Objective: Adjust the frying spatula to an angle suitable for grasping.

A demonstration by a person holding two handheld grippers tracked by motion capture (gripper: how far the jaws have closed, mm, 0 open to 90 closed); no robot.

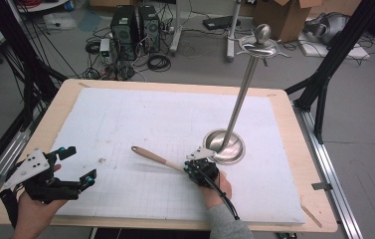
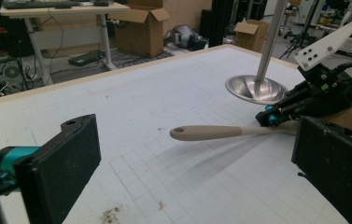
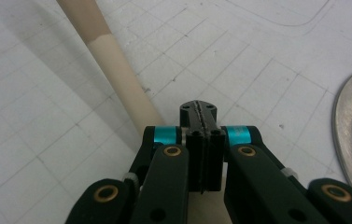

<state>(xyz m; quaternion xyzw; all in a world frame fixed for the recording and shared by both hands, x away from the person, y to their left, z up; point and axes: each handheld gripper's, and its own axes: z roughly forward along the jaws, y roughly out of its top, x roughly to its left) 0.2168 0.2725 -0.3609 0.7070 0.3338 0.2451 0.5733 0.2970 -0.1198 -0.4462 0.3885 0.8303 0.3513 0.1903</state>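
Right gripper [image 3: 204, 119]: jaws pressed fully together, seen from directly behind in the right gripper view. The spoon [image 3: 113, 60] handle runs out from under the closed jaws, up and to their left. Whether the jaws pinch the spoon's hidden end or merely sit on top of it cannot be told from that view. In the left gripper view the same gripper [image 2: 269, 116] meets the near end of the spoon [image 2: 211, 133], and the handle stands slightly clear of the worktop [image 2: 155, 98], with a shadow beneath it. This points to a grip on the spoon's end.

Left gripper [image 1: 75, 167]: jaws wide apart, nothing between them. It sits well to the left of the spoon [image 1: 152, 157], with no contact. In its own view the two black pads [image 2: 68, 163] frame the spoon's free, holed end, which lies ahead of them.

Stand [image 1: 232, 124]: a steel base dish with an upright pole, just to the right of the right gripper [image 1: 197, 167] and close beside it. The dish rim [image 3: 351, 140] shows at the right of the closed jaws.

Worktop: white gridded sheet on a wooden board.
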